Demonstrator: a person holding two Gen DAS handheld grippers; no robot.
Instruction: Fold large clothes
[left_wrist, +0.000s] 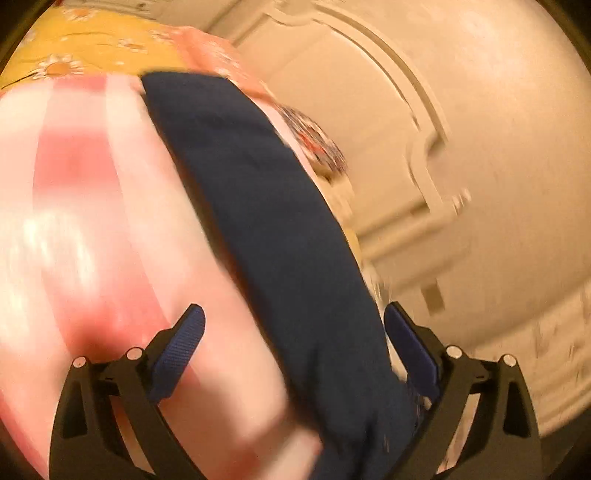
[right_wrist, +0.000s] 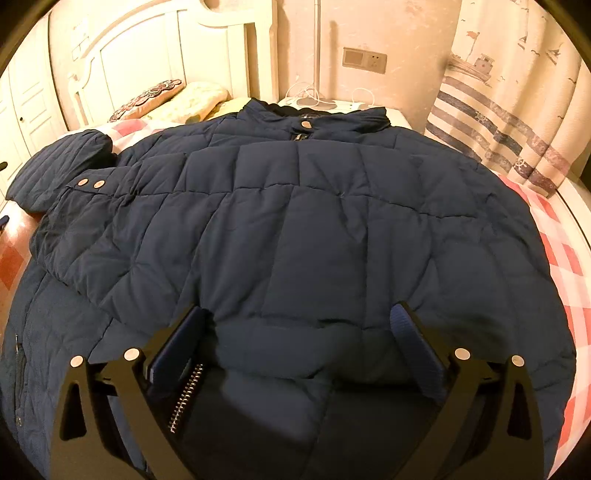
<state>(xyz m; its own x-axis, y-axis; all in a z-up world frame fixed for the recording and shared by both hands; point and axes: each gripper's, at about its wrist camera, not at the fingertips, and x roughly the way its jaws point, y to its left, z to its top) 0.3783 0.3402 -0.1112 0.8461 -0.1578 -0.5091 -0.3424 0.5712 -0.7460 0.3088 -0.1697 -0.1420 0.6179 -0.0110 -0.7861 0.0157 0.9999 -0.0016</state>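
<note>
Jacket (right_wrist: 295, 229), navy quilted puffer, lies spread flat on the bed (right_wrist: 561, 258), filling most of the right wrist frame, collar (right_wrist: 314, 118) at top centre, hem at the bottom edge. Far left of that frame: one sleeve (right_wrist: 62, 173) folded across onto the body, ribbed cuff and two snaps showing. Lower left: open zipper edge (right_wrist: 184, 398) just beside the left finger of the right tongs (right_wrist: 299, 347). Right tongs spread wide, hem padding bulging between the fingers, nothing pinched that I can see. Right edge: pink check sheet, curtain (right_wrist: 498, 110) upper right.

Left wrist view is motion-blurred: pink check bedding on the left, a dark navy strip (left_wrist: 258, 221) running diagonally through the centre, probably the jacket's edge or other sleeve, headboard (left_wrist: 443, 147) on the right. Left tongs (left_wrist: 293, 332) also wide apart; the strip passes between the fingers but no clamp is visible.

Handling judgement: soft, puffy, light for its bulk, springs back, shell likely slick. Best grips: hem corners, cuff, collar band, or seam lines, pinched deep through the padding so it doesn't slip.
</note>
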